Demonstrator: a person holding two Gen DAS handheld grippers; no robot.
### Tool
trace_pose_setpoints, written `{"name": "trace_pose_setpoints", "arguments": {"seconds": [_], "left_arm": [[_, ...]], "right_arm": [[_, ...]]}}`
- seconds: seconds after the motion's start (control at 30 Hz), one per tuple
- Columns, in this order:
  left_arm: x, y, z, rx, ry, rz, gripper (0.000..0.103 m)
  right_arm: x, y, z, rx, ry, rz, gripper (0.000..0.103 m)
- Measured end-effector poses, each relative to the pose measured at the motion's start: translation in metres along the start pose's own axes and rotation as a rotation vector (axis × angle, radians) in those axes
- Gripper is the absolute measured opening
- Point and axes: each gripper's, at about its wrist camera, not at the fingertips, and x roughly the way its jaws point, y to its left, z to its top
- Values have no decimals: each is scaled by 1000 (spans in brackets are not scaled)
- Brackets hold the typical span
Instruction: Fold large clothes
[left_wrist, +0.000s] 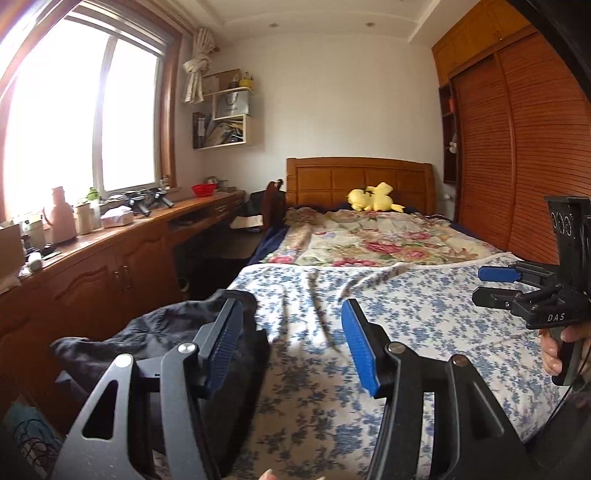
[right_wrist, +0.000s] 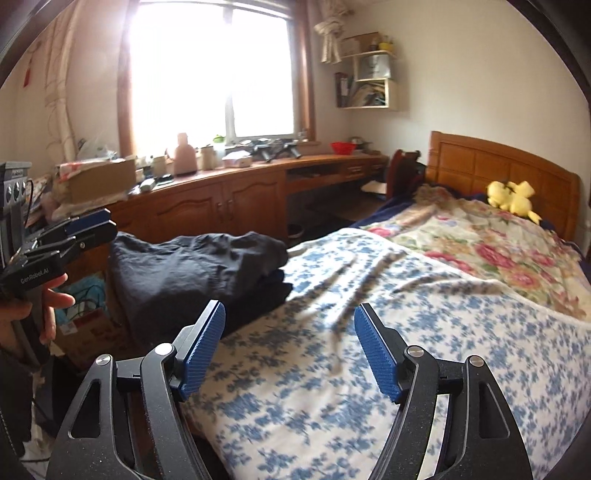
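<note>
A pile of dark, crumpled clothing lies on the left edge of the bed, on the blue-flowered sheet. My left gripper is open above the sheet with nothing between its blue pads; its left finger overlaps the pile in the view. The left gripper also shows at the left of the right wrist view, held by a hand. My right gripper is open over the sheet, just right of the pile, and holds nothing. It also appears at the right of the left wrist view.
A rose-patterned quilt covers the far half of the bed, with a yellow plush toy by the wooden headboard. A cluttered wooden cabinet and desk run under the window on the left. A louvred wardrobe stands on the right.
</note>
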Motion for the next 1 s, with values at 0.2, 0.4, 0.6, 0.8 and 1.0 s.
{"name": "trace_pose_setpoints", "arguments": {"seconds": [0.2,0.4,0.6,0.8,1.0], "left_arm": [[17,-47,-13,0,53,-72,55],[45,-100,-32,11,141,-103,55],[62,-146,-61,16,171,-142,55],[78,-194,-88,31,246,-205,55],[78,-225,-110,32,311,-240,55]], "right_arm": [[-40,-39,-31,52,1,-83,78],[-77,-72,-65,97,7,-175,81],[-100,-97,-105,167,7,-228,82],[-109,-117,-148,216,48,-279,83],[-127,-128,-183,295,66,-316,83]]}}
